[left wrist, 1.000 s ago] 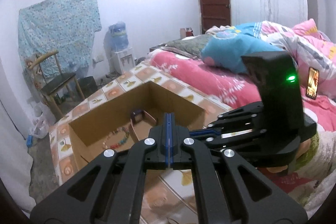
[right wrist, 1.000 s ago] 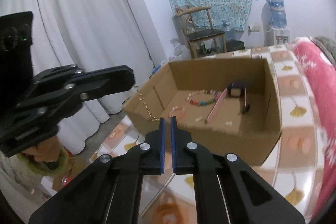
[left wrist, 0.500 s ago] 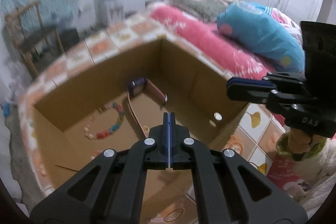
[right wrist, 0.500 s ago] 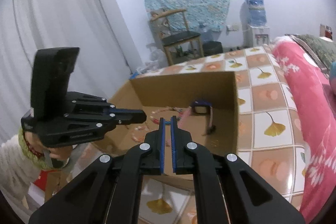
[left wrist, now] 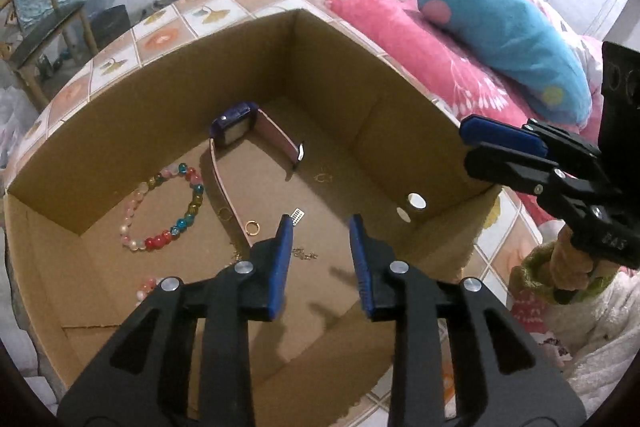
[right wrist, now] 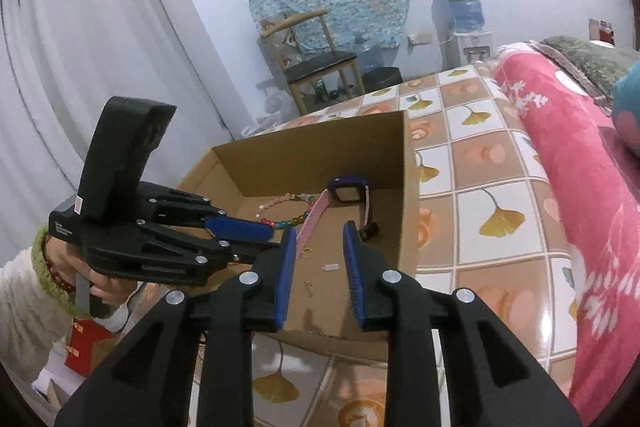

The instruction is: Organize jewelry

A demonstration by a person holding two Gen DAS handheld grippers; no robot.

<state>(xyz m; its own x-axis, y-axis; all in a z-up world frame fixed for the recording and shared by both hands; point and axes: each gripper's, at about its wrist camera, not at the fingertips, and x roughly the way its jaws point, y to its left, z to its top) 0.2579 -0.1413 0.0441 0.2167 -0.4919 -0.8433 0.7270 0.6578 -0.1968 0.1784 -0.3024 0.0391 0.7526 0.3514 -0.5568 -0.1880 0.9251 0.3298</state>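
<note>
The left gripper (left wrist: 320, 227) hangs over the near part of an open cardboard box (left wrist: 400, 115), its blue-padded jaws apart with nothing between them. On the box floor, a multicolored bead bracelet (left wrist: 168, 207) lies at the left, and a watch (left wrist: 236, 125) with a dark blue case and pink strap stands toward the far wall, its strap curving down past a small gold ring (left wrist: 252, 227). A thin gold chain (left wrist: 306, 254) lies just beyond the left gripper's fingertips, and a small white tag (left wrist: 297, 215) sits near it. The right gripper (right wrist: 318, 239) is at the box's right near corner, jaws likewise apart and empty. In the right wrist view, white lettering runs along the left gripper's body, too blurred to read; in the left wrist view, the right gripper's side shows letters that look like "DAS". The box rests on a tiled surface (right wrist: 480, 211) printed with ginkgo leaves, beside a pink floral blanket (right wrist: 580, 163).
</note>
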